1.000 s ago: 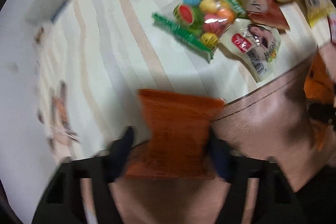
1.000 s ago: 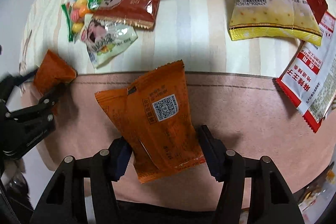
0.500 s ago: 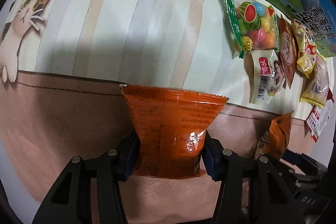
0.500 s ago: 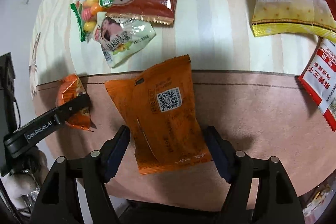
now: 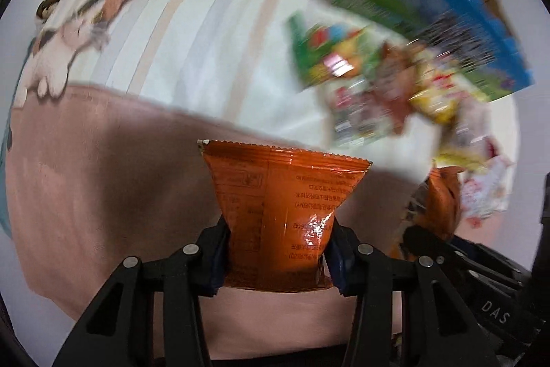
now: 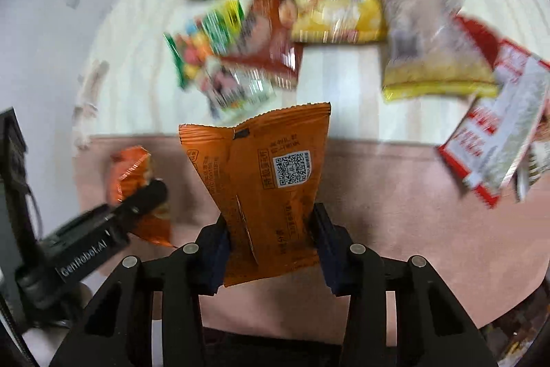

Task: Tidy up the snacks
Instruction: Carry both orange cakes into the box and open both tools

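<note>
A pale striped tablecloth (image 5: 192,23) with a pink border band (image 6: 395,195) and a printed cat (image 5: 65,36) covers the table. Blurred snack packets (image 6: 330,9) lie along its far side. The left gripper (image 5: 275,258) pinches one orange packet (image 5: 278,212) upright between its fingers; the right gripper (image 6: 271,255) clamps a second orange packet (image 6: 264,188), QR code showing, above the pink band.
</note>
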The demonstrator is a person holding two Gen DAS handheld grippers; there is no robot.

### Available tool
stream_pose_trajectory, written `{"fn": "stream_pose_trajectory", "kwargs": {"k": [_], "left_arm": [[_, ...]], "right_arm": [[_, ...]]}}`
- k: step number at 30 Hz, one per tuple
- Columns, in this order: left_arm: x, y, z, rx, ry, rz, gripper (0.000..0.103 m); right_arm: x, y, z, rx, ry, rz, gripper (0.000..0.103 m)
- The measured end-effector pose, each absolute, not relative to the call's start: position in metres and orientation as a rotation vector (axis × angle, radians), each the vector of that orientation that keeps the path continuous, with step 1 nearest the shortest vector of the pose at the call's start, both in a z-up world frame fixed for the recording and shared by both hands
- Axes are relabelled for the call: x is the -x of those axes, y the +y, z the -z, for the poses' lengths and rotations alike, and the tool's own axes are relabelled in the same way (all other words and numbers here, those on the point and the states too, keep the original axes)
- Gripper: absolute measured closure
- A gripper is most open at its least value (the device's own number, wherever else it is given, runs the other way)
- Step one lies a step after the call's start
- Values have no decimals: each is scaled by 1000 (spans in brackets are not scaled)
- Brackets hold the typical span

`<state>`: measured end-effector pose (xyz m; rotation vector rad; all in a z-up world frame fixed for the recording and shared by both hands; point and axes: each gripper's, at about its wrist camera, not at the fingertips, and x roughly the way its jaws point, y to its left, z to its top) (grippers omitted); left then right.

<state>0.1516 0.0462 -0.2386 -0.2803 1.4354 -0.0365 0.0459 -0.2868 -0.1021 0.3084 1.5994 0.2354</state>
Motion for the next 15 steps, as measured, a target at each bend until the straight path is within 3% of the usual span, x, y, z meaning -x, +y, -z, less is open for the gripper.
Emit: {"fn": "stream_pose_trajectory", "kwargs": {"k": [10, 15], "left_arm": [[-273, 11, 113, 298, 1231, 203, 59], [-339, -16, 108, 258, 1231, 210, 59]], "right_arm": [[-137, -330, -19, -380, 1360, -247, 57], [-209, -334, -31, -368, 1295, -184, 57]]}}
